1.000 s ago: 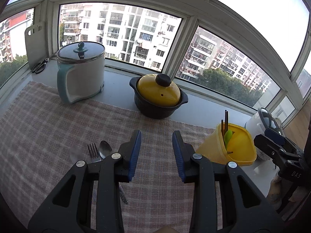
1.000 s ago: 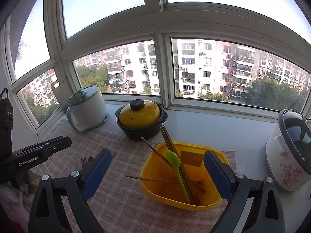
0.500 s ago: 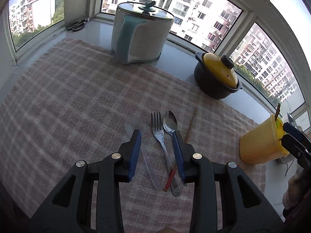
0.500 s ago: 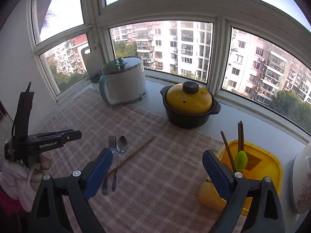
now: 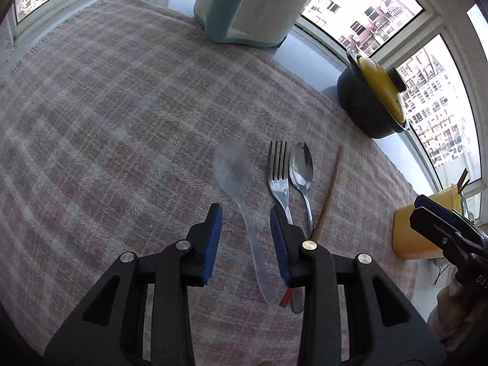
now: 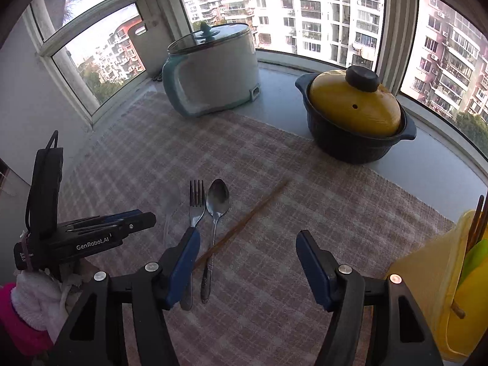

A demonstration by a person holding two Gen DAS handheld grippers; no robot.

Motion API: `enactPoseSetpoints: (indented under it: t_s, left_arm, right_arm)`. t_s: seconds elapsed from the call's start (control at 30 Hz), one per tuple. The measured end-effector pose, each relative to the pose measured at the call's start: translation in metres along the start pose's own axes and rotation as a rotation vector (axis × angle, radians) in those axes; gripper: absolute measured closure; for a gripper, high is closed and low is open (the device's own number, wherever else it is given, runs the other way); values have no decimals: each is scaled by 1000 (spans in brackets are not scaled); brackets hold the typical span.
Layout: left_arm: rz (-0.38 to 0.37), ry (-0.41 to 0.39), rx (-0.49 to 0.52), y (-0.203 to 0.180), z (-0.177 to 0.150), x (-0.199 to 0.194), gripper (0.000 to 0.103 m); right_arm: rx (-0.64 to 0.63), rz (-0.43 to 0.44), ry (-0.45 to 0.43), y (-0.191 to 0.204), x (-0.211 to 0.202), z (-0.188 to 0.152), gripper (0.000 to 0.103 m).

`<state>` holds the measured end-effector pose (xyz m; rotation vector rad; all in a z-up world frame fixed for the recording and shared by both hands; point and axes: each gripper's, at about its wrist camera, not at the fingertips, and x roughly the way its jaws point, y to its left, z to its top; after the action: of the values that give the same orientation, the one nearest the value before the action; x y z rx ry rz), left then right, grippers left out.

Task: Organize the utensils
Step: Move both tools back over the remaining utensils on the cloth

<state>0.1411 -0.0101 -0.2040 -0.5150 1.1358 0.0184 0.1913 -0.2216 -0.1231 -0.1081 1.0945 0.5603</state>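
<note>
Handle of clear plastic spoon is lying lengthwise between left gripper's parted jaws; right gripper is hovering wide apart, farther off.

Pink-and-grey checked cloth; translucent rice paddle; silver fork and spoon; brown chopstick; yellow bin; navy pot with yellow lid.

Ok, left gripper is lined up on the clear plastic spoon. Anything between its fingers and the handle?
Nothing visible. The left gripper is open and the clear spoon has its handle lying bare on the checked cloth between the fingers. The fork lies close beside the right finger, its handle partly hidden behind it, so that finger could nudge it.
</note>
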Motion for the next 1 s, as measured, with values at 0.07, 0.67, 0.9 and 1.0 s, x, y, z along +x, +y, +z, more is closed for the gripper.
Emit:
enactPoseSetpoints:
  t_s: [0.07,0.67,0.9,1.0]
  left_arm:
    - [-7,9,-6,1,1,5,74]
    - [-32,54,-42,11,15,29,80]
    - [-14,58,-21,5,15,32,80]
    - [-5,60,-4,2,15,33,80]
  right_arm:
    - [8,17,27,2,10,3,42]
    - [284,120,256,-27,98,14,62]
    - [313,102,269,-31,106,17,64]
    - [325,100,268,-32,105,20,66]
